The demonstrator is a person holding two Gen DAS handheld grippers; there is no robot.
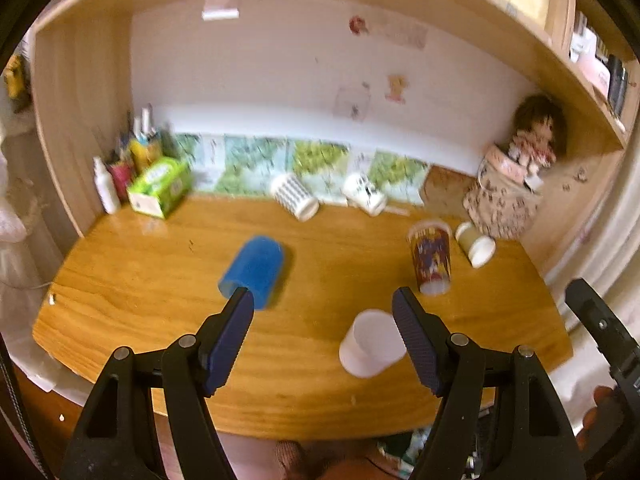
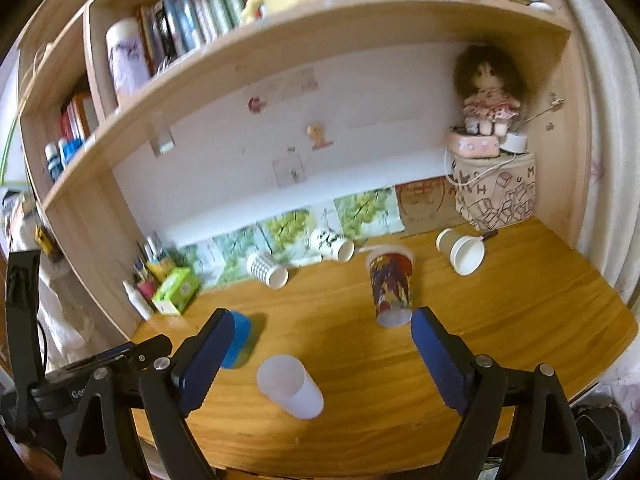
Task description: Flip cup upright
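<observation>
A: From the left wrist camera, how do the left tongs point(image 1: 322, 300) stand?

B: Spread wide, gripping nothing, above the wooden surface point(image 1: 160, 300). A blue cup point(image 1: 256, 270) lies on its side just past the left finger's tip. A white cup point(image 1: 372, 342) lies tipped over just inside the right finger, which partly covers it.

A: And further out?

B: Ahead and right of the tongs stands a patterned cup point(image 1: 431, 258), rim up. Just beyond it to the right a cream cup point(image 1: 476, 244) lies on its side. Far ahead, near the back wall, a checked cup point(image 1: 296, 197) and a white mug point(image 1: 366, 194) both lie tipped over. A green box point(image 1: 160, 188) sits far ahead on the left, a doll point(image 1: 534, 136) far ahead on the right.

A: The right wrist camera?

B: The right tongs point(image 2: 322, 326) are also held apart with nothing between them. The white cup point(image 2: 290, 386) lies between the two fingers, nearer the left one. The blue cup point(image 2: 238, 340) is half hidden behind the left finger. The patterned cup point(image 2: 391, 288) stands just ahead of the right finger's tip. The cream cup point(image 2: 460, 251) lies further ahead to the right, its mouth facing the camera. The checked cup point(image 2: 267, 269) and the mug point(image 2: 332, 243) lie far ahead.
</observation>
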